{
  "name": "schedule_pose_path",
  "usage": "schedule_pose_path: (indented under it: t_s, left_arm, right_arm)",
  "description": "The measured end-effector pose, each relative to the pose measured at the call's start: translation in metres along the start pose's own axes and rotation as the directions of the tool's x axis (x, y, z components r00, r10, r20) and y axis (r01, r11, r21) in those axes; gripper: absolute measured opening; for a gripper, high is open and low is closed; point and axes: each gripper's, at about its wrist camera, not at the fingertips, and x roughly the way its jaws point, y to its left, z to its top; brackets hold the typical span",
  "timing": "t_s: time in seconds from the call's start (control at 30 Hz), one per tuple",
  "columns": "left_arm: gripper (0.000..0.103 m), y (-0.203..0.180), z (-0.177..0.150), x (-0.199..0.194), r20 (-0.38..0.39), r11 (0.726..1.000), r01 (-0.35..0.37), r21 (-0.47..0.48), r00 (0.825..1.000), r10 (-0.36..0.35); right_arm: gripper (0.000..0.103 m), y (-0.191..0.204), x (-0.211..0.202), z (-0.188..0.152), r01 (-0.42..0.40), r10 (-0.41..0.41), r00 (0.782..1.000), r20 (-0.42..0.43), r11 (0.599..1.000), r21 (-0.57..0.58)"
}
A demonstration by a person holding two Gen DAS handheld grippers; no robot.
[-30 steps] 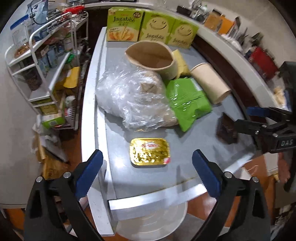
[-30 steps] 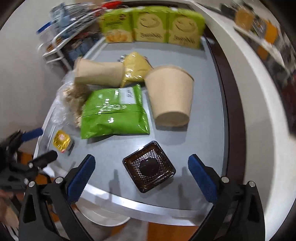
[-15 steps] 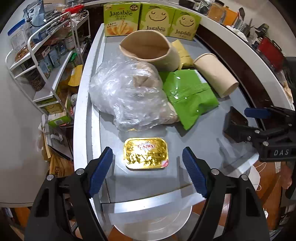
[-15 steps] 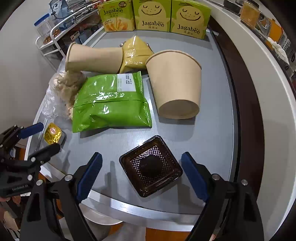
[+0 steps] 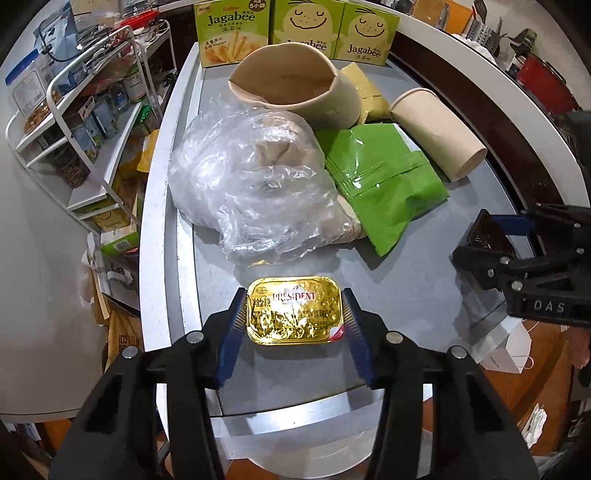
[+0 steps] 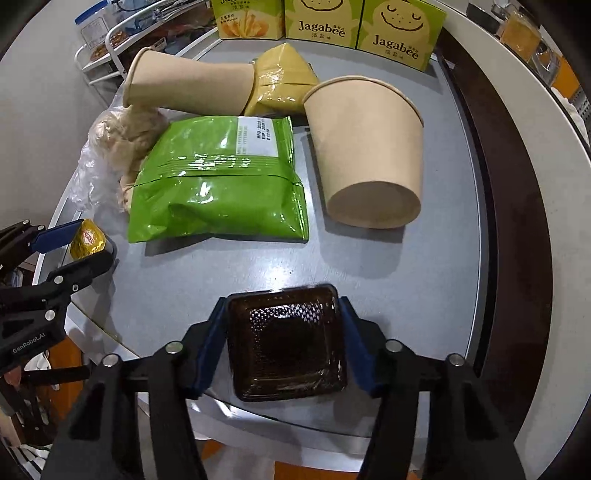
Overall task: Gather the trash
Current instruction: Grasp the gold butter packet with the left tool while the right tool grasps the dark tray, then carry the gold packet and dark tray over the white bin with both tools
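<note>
My left gripper [image 5: 293, 314] is shut on a gold foil butter pack [image 5: 294, 311] marked PRESIDENT, near the grey table's front left edge; the pack also shows in the right wrist view [image 6: 86, 238]. My right gripper [image 6: 282, 343] is shut on a dark brown square plastic tray [image 6: 286, 345] at the front edge; the tray also shows in the left wrist view [image 5: 489, 238]. Other trash lies behind: a clear plastic bag [image 5: 255, 184], a green pouch [image 6: 221, 181], two tan paper cups [image 6: 369, 155] [image 6: 192, 83] on their sides, and a yellow packet [image 6: 282, 77].
Three green Jagabee boxes [image 6: 325, 18] stand along the table's back edge. A white wire shelf rack [image 5: 81, 122] with goods stands left of the table. A dark counter edge [image 6: 517, 206] runs along the right. A white round bin [image 5: 303, 450] sits below the front edge.
Both grippers moved forward and closed. The left one took hold of the butter pack, the right one took hold of the brown tray.
</note>
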Motion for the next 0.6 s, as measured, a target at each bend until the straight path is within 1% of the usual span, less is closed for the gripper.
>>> schedule_pose_path:
  t_s: [0.37,0.6]
  left_arm:
    - [0.051,-0.002,-0.006,-0.018,0.030,1.000,0.019,0.013,0.999,-0.019]
    - [0.051,0.001,-0.009,-0.036,0.059,1.000,0.015,0.017,0.998,-0.016]
  right_arm:
    - [0.054,-0.007,-0.021,-0.004,-0.031,0.029,0.999,0.043,0.999,0.044]
    - [0.054,0.000,-0.046,-0.010,-0.086,0.079,0.993,0.092,0.993,0.077]
